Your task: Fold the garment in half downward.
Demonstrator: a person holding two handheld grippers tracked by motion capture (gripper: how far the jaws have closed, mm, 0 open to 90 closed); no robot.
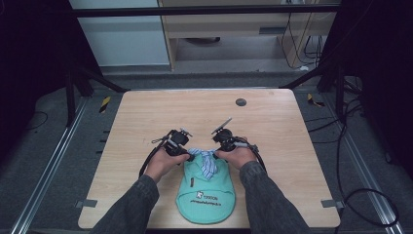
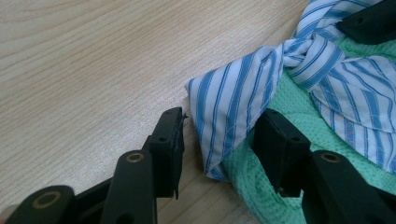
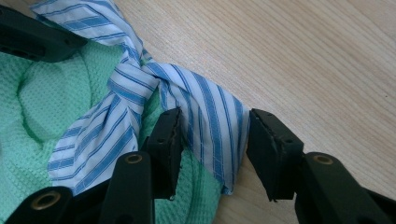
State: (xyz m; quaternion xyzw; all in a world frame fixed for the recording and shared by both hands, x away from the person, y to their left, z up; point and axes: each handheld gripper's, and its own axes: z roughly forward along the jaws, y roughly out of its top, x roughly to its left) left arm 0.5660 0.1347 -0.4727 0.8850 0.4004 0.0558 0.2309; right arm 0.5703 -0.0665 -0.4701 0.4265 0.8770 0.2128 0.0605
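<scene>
Mint-green waffle-knit garment [image 1: 205, 192] lies at the near edge of the pale wood worktop [image 1: 146, 112], long axis running away from you, its blue-and-white striped collar [image 1: 206, 158] at the far end. Your hands hold the left gripper [image 1: 182, 151] and right gripper [image 1: 220, 148] at the collar's two tips.

Left gripper view: fingers [image 2: 169, 140] apart, straddling one collar tip, not closed.

Right gripper view: fingers [image 3: 270, 149] apart around the other tip. Likely step: pinching both tips. Next, close squarely on striped cloth alone.
</scene>
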